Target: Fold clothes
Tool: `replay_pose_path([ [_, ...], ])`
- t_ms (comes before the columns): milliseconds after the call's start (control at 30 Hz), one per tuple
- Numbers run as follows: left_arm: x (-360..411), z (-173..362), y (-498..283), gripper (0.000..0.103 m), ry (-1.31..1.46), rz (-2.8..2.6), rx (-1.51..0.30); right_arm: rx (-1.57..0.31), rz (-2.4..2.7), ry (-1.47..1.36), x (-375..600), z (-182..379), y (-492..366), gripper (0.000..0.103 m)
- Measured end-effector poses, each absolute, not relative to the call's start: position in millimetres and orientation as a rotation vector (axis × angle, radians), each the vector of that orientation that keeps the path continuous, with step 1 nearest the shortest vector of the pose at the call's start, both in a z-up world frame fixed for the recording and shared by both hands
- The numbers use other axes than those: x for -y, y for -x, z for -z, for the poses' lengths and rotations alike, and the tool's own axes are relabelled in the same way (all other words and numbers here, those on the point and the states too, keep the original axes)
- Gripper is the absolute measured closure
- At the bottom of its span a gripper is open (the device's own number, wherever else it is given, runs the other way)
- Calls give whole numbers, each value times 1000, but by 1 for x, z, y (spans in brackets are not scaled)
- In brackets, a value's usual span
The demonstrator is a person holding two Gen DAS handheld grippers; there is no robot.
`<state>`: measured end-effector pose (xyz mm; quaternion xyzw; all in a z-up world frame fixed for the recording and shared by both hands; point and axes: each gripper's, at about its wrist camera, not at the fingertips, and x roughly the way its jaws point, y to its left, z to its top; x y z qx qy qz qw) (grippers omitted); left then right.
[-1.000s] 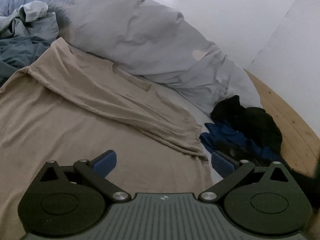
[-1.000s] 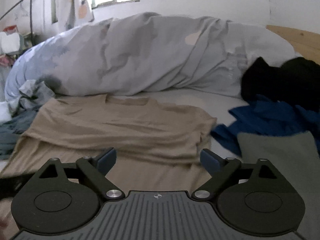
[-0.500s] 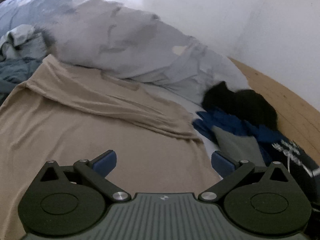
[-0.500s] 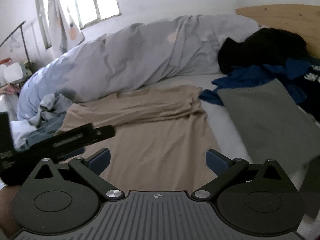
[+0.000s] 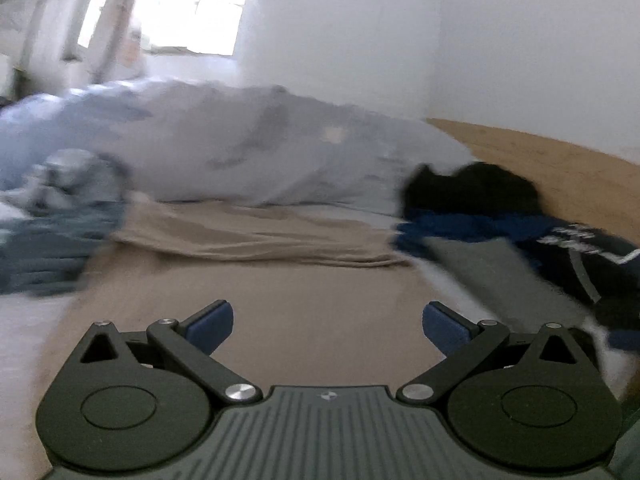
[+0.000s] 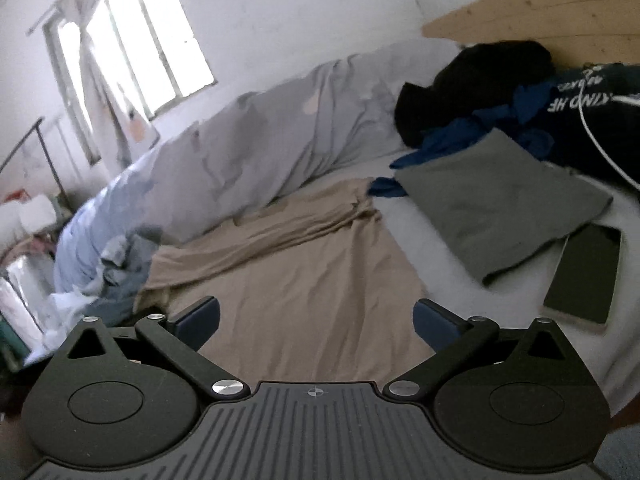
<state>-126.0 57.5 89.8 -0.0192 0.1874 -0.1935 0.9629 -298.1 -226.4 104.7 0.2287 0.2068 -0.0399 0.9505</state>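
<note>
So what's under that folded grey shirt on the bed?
The folded grey shirt overlaps blue clothing at its far edge and lies on white sheet. A phone lies beside it. Anything beneath stays covered.

Plain tan cotton T-shirt [image 6: 304,280], unpatterned. Folded olive-grey garment [image 6: 500,204], solid. Crumpled royal-blue cloth [image 6: 452,136] under a black heap of clothing [image 6: 472,84]. Navy top with white lettering [image 6: 592,108]. Pale grey-blue duvet [image 6: 248,148] with faint darker blotches. Dusty-blue rumpled shirt [image 5: 48,236]. Black-screened phone [image 6: 584,272], pale edge. Light pine headboard [image 6: 540,12].
</note>
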Motion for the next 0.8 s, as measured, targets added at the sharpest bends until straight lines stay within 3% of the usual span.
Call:
replay_pose_path([
  [167, -127, -89, 148, 0, 78, 157, -416, -419, 2, -393, 191, -101, 289, 0],
  [333, -201, -82, 176, 0, 291, 5, -475, -411, -70, -281, 154, -90, 283, 0],
  [800, -231, -64, 194, 0, 339, -124, -586, -452, -359, 25, 70, -78, 289, 0],
])
